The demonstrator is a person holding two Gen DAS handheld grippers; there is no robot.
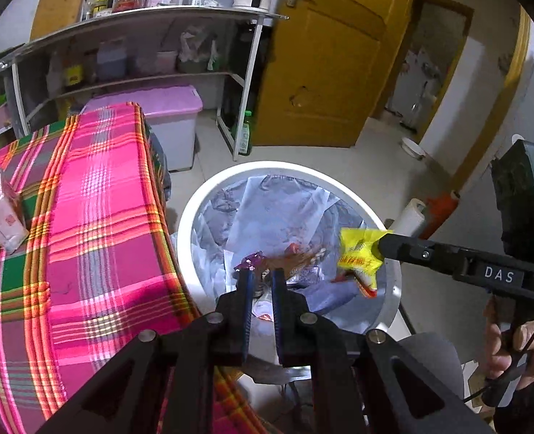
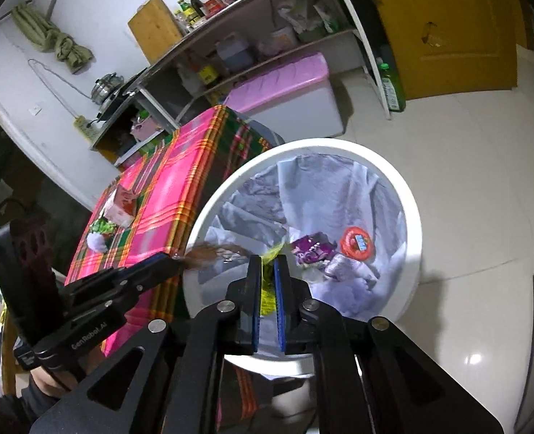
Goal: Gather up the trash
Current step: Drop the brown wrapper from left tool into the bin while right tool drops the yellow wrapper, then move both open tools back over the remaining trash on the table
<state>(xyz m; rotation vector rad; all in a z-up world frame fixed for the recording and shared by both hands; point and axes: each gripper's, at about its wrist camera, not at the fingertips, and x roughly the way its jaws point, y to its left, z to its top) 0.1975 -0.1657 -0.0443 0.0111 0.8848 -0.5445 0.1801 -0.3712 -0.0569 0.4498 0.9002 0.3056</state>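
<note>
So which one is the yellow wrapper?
Find the big white bin beside the pink plaid table. Over its rim, the right gripper pinches the yellow wrapper in its jaws. It is the only bright yellow piece, with red print; the other gripper's scrap is brown.

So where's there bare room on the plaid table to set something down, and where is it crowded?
The plaid tablecloth is bare across its wide pink middle and along the edge beside the white bin. It is crowded at the far corner, where the pink carton sits next to some green and white litter.
</note>
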